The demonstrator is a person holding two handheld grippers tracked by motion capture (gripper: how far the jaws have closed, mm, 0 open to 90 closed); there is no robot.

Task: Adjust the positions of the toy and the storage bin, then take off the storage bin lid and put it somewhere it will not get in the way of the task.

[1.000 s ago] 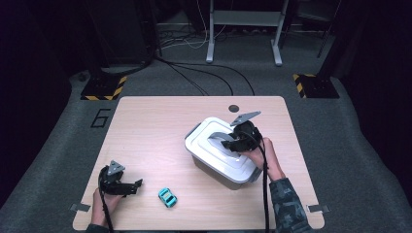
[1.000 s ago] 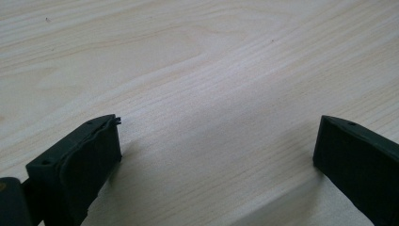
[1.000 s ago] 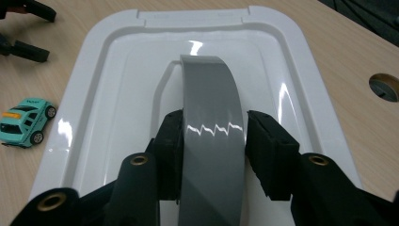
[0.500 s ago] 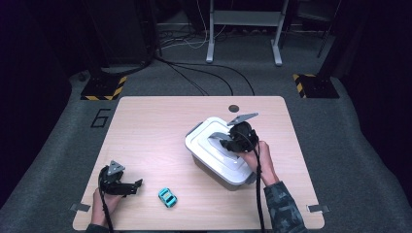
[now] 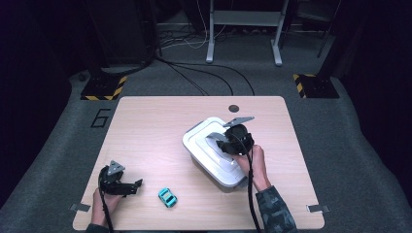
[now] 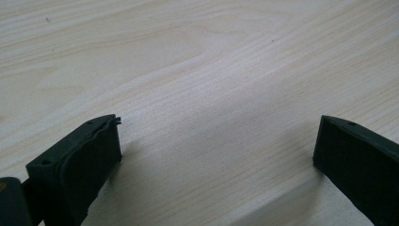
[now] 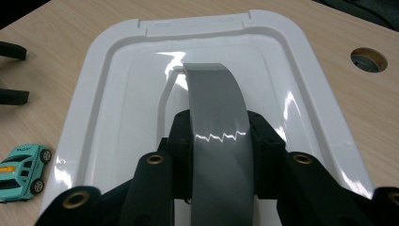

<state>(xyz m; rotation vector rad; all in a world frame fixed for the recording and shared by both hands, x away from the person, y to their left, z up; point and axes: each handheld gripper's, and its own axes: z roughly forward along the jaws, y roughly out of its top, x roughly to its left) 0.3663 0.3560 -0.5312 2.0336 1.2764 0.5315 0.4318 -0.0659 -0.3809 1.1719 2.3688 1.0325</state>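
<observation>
A white lidded box [image 5: 209,154] sits right of the table's middle. Its lid [image 7: 122,99] has a grey arched handle [image 7: 216,117] across the centre. My right gripper [image 5: 221,142] reaches over the lid from the near right. Its jaws have just been closing, and its pads [image 7: 182,136] now press on both sides of the handle. A teal toy car [image 5: 167,197] lies near the front edge, and it appears again as the car [image 7: 23,172] left of the box. My left gripper [image 5: 136,187] rests low at the front left, open, with bare wood between its fingers [image 6: 89,155].
The light wooden table [image 5: 145,131] has a round cable hole [image 5: 234,108] at the back centre. In the right gripper view the left gripper [image 7: 13,73] shows at the far left edge. Cables and black stands lie on the grey floor behind the table.
My right gripper has edged a little leftward over the lid and settled on the handle. The left gripper and the toy car have not moved.
</observation>
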